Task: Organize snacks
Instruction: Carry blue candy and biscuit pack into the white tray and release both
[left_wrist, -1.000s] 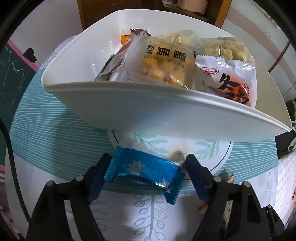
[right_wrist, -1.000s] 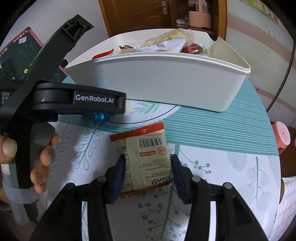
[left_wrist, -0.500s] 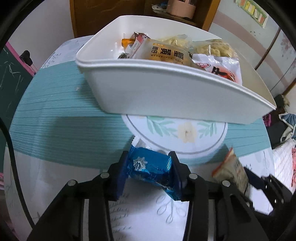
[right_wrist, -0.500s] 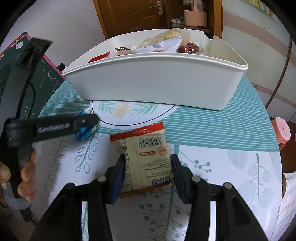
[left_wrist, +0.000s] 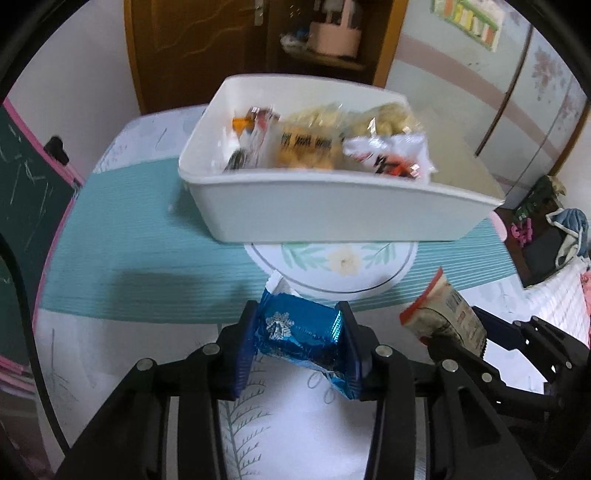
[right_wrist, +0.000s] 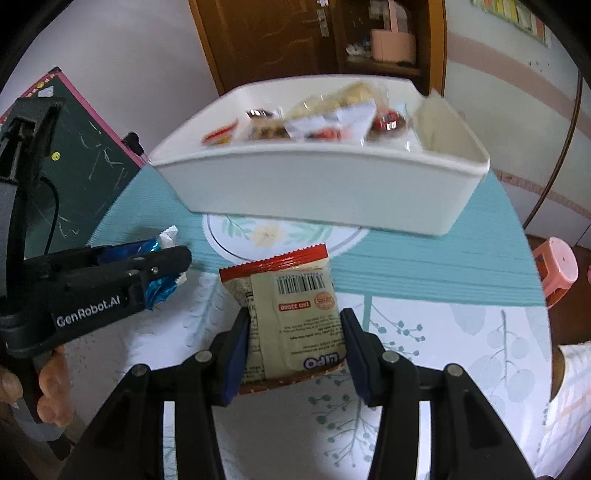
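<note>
My left gripper (left_wrist: 301, 343) is shut on a blue foil snack (left_wrist: 299, 332) with a silver snowflake, held above the table in front of a white bin (left_wrist: 332, 218). My right gripper (right_wrist: 293, 350) is shut on a cream and red snack packet (right_wrist: 291, 314) with a barcode. The bin (right_wrist: 314, 192) holds several snack bags. In the left wrist view the right gripper and its packet (left_wrist: 443, 317) are at the right. In the right wrist view the left gripper (right_wrist: 162, 266) with the blue snack (right_wrist: 159, 288) is at the left.
The round table has a teal striped and leaf-patterned cloth (right_wrist: 424, 266). A green chalkboard (right_wrist: 74, 177) leans at the left. A pink stool (right_wrist: 557, 266) stands at the right. A wooden door (right_wrist: 273, 37) is behind the bin.
Both grippers have risen and drawn back from the bin, each still holding its snack. The left gripper closed on the blue snack and lifted it off the table.
</note>
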